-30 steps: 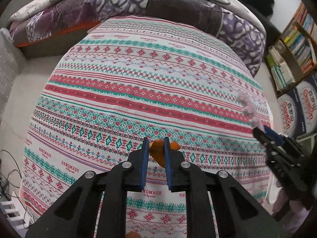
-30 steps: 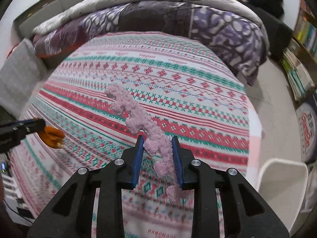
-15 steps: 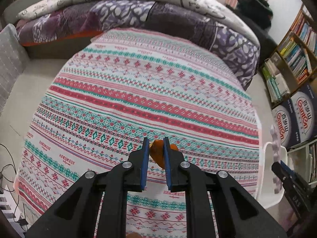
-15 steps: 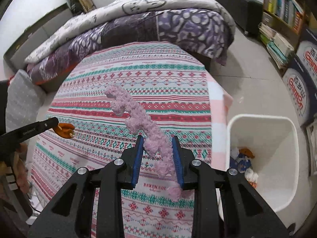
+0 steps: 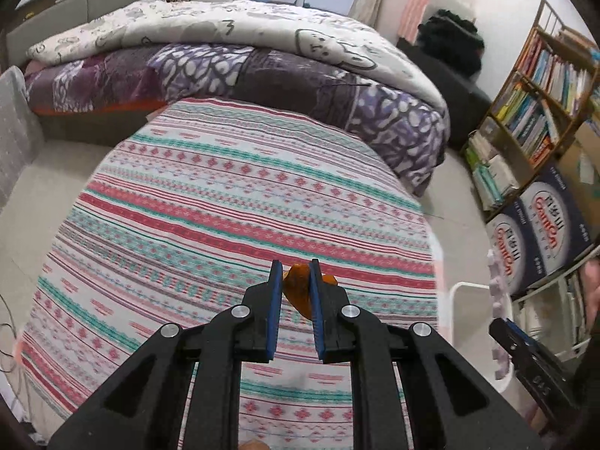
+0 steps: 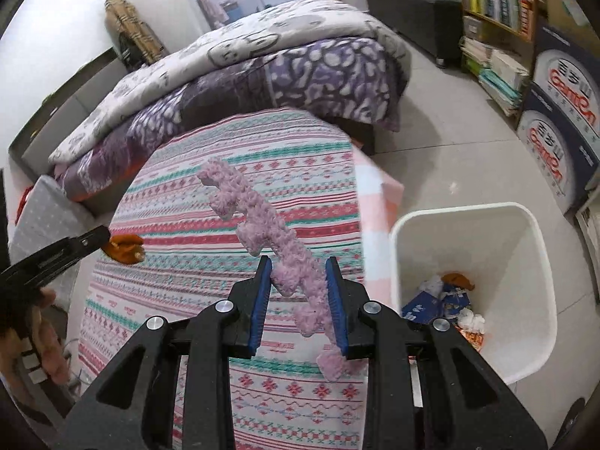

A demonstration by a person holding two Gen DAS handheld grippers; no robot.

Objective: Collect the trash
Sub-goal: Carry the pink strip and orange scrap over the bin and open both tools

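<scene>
Overhead, the left gripper (image 5: pixel 293 292) pinches an orange scrap (image 5: pixel 298 294) above the patterned tablecloth (image 5: pixel 225 206); the right gripper (image 6: pixel 298 292) clamps a fuzzy pink strip (image 6: pixel 258 217) beside the white bin (image 6: pixel 532 232).

Right gripper (image 6: pixel 299 300) clamps a fuzzy pink strip (image 6: pixel 270 232), which sticks up and away over the patterned tablecloth (image 6: pixel 232 202); its lower end hangs below the blue pads. White bin (image 6: pixel 525 247) stands on the floor just right of the table, holding paper scraps and an orange piece. At left, left gripper (image 6: pixel 103 238) pinches an orange scrap (image 6: pixel 125 247) above the cloth. Bed with purple quilt (image 6: pixel 300 75) behind.
</scene>
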